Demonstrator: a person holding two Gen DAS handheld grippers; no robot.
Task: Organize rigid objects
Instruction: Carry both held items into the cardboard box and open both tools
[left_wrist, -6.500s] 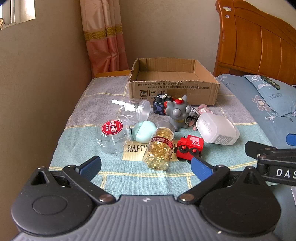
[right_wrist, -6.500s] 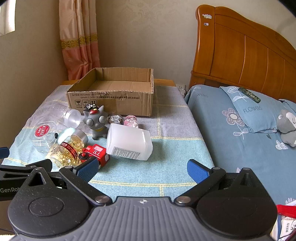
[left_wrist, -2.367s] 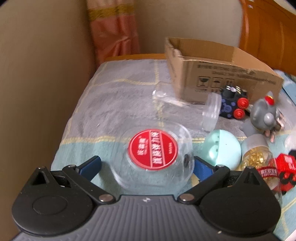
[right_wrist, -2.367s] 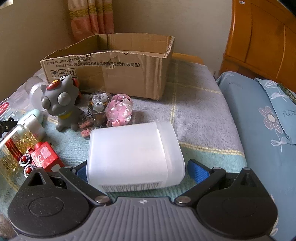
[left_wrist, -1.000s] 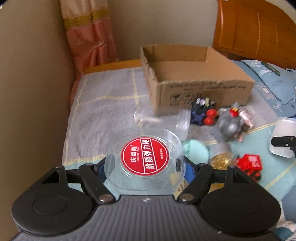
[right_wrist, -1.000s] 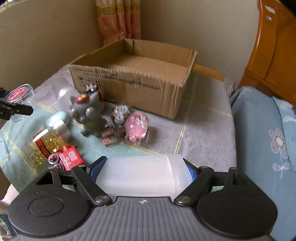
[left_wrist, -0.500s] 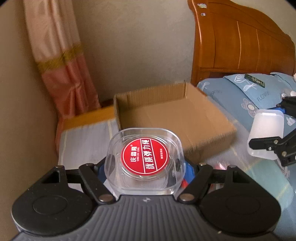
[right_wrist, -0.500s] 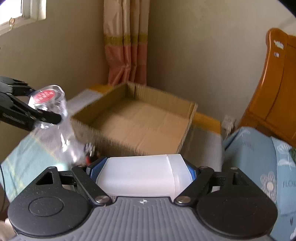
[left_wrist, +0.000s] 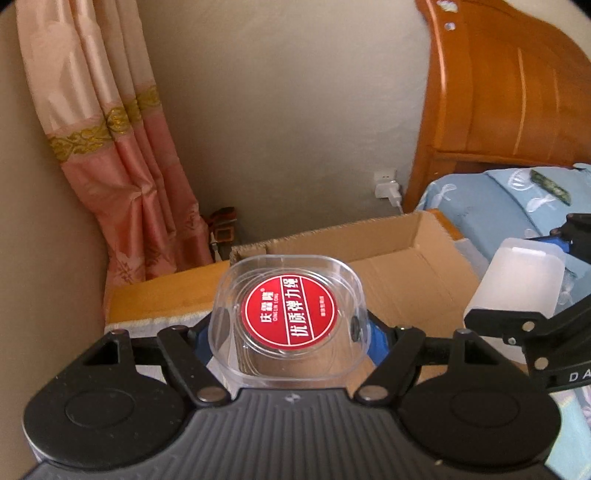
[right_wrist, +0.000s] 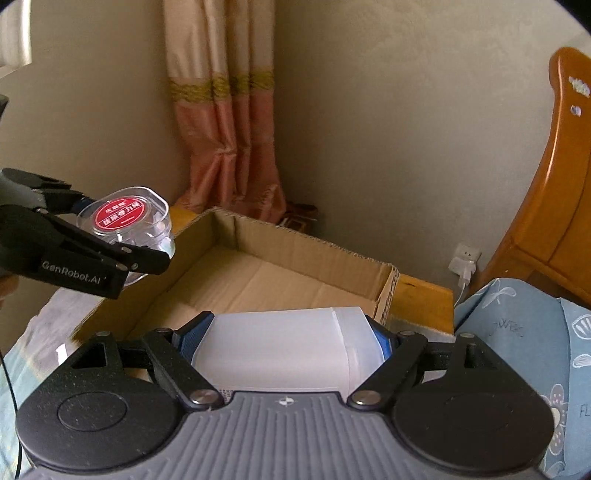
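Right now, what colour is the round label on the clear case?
Red with white lettering, clearest in the left wrist view on the clear case.

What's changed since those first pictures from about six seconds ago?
Both grippers closed on items and lifted them off the bed. The left gripper now holds the clear plastic tub with the red round label; the right gripper holds the white translucent plastic bottle. Both hover over the empty cardboard box, which stayed put.

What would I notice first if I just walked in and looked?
Probably the clear jar with the bright red label, pinched in the left tool up over the open cardboard box. Next, the big white bottle squeezed in the right tool, at the box's near edge. The pink curtain hangs behind.
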